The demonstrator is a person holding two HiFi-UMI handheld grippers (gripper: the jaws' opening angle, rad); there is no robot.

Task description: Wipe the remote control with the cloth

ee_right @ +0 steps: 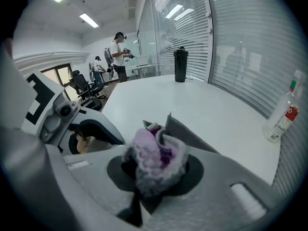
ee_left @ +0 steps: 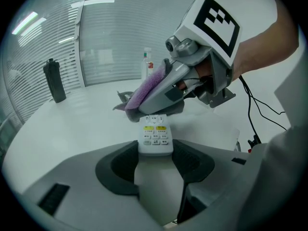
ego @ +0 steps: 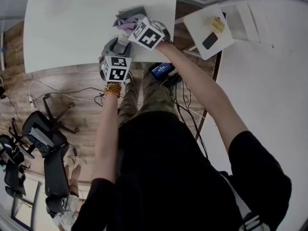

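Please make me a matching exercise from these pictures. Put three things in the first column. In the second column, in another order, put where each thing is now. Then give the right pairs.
Column one:
1. remote control
2. cloth
3. black bottle

Column two:
A. gripped in the right claw
B. standing upright on the white table, held by no claw
C. gripped in the left claw

Right pairs: 1-C, 2-A, 3-B.
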